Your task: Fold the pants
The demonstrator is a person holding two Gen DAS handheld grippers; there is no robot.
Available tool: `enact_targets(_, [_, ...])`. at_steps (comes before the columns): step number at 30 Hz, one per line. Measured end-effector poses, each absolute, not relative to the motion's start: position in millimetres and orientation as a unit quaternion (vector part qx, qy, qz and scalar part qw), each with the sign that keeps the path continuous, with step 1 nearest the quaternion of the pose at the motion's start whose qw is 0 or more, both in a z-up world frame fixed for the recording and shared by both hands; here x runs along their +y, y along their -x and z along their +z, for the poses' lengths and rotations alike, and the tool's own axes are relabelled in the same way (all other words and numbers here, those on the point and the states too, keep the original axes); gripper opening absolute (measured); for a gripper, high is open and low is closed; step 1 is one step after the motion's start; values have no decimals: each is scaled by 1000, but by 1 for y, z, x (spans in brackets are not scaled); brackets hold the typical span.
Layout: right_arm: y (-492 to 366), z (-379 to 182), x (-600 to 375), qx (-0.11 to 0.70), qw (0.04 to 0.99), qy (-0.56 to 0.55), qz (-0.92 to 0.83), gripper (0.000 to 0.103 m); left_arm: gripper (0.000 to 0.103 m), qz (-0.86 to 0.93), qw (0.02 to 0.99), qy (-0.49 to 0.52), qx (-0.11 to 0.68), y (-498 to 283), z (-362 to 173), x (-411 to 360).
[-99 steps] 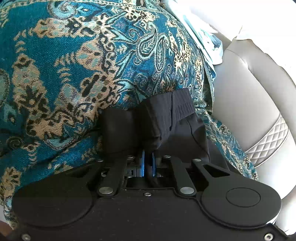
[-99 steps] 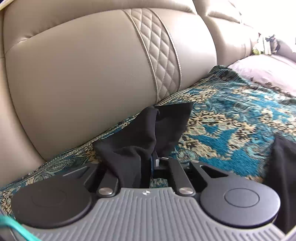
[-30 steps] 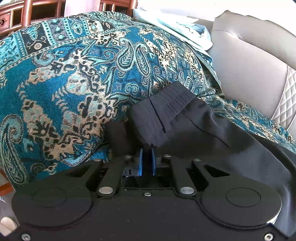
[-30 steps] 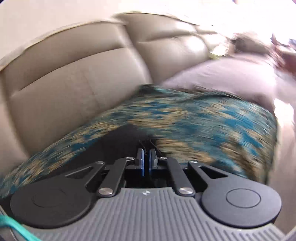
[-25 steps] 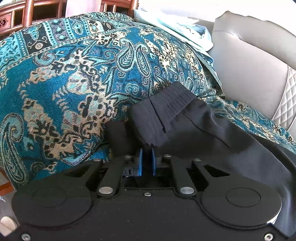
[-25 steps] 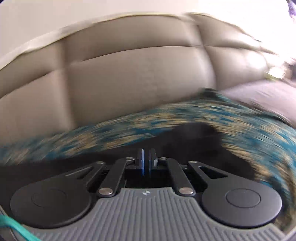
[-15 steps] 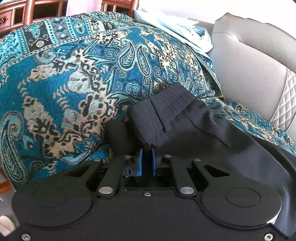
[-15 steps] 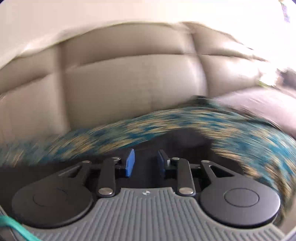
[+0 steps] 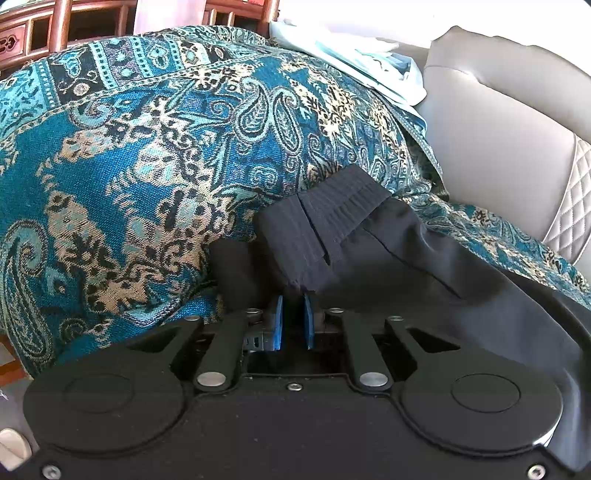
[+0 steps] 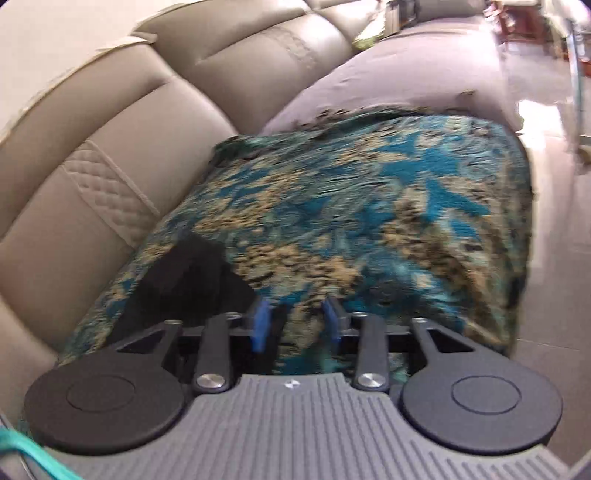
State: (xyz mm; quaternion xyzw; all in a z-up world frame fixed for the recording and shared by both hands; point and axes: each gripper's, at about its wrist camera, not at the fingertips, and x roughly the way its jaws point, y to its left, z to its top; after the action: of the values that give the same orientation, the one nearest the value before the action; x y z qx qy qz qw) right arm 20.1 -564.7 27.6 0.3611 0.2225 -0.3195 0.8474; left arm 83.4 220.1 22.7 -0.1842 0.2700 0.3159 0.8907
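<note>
The black pants (image 9: 388, 258) lie on a teal patterned throw (image 9: 147, 166), waistband end nearest the left wrist camera and the leg running off to the right. My left gripper (image 9: 293, 317) is shut on a bunched fold of the waistband between its blue pads. In the blurred right wrist view, another end of the pants (image 10: 184, 280) lies flat just left of my right gripper (image 10: 295, 325). Its jaws are apart and closing. Only the throw (image 10: 369, 221) shows between them, and the pads press on no cloth.
A beige leather sofa backrest (image 9: 498, 147) with a quilted stripe (image 10: 110, 192) runs behind the throw. Pale blue folded cloth (image 9: 369, 62) lies at the throw's far end, with wooden furniture (image 9: 55, 22) beyond. The throw's right edge drops to a shiny tiled floor (image 10: 554, 221).
The right gripper let go of the black cloth, opened, and swung and rolled to the right over the throw. The left gripper has kept still, holding the waistband.
</note>
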Motion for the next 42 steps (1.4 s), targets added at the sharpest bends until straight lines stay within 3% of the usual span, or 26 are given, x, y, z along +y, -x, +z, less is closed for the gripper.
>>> enact_targets(3, [-13, 25, -569, 205, 838, -423, -279, 18, 13, 312, 892, 185, 270, -83, 23, 223])
enact_targets(8, [-16, 25, -564, 209, 853, -405, -255, 27, 13, 314, 893, 178, 270, -84, 22, 221])
enact_targets(12, [-12, 30, -565, 181, 859, -415, -238, 50, 13, 314, 892, 179, 271, -85, 22, 222])
enact_targets(17, [-20, 30, -562, 216, 864, -378, -252, 48, 13, 311, 895, 175, 270, -83, 22, 223])
enact_targets(18, [-23, 30, -560, 225, 867, -366, -254, 41, 13, 310, 895, 174, 270, -83, 22, 223])
enact_targets(19, [-25, 31, -556, 231, 870, -348, -263, 18, 13, 310, 895, 174, 270, -83, 22, 223])
enact_targets(20, [-27, 31, -555, 236, 869, -338, -273, 8, 13, 309, 895, 175, 270, -83, 22, 224])
enact_targets(28, [-16, 47, -538, 205, 868, -263, -367, 9, 13, 305, 896, 178, 270, -81, 22, 225])
enact_targets(34, [-27, 35, -542, 264, 853, -230, -387, 11, 13, 298, 897, 186, 269, -79, 22, 228])
enact_targets(37, [-29, 35, -539, 266, 850, -214, -401, 19, 13, 295, 896, 195, 268, -77, 22, 230])
enact_targets(38, [-29, 35, -537, 265, 848, -204, -412, 36, 13, 294, 896, 198, 268, -77, 22, 231])
enact_targets(40, [-28, 36, -534, 263, 828, -172, -465, 41, 13, 292, 897, 199, 267, -76, 22, 232])
enact_targets(42, [-26, 42, -533, 255, 810, -133, -511, 36, 13, 293, 897, 198, 265, -76, 22, 231])
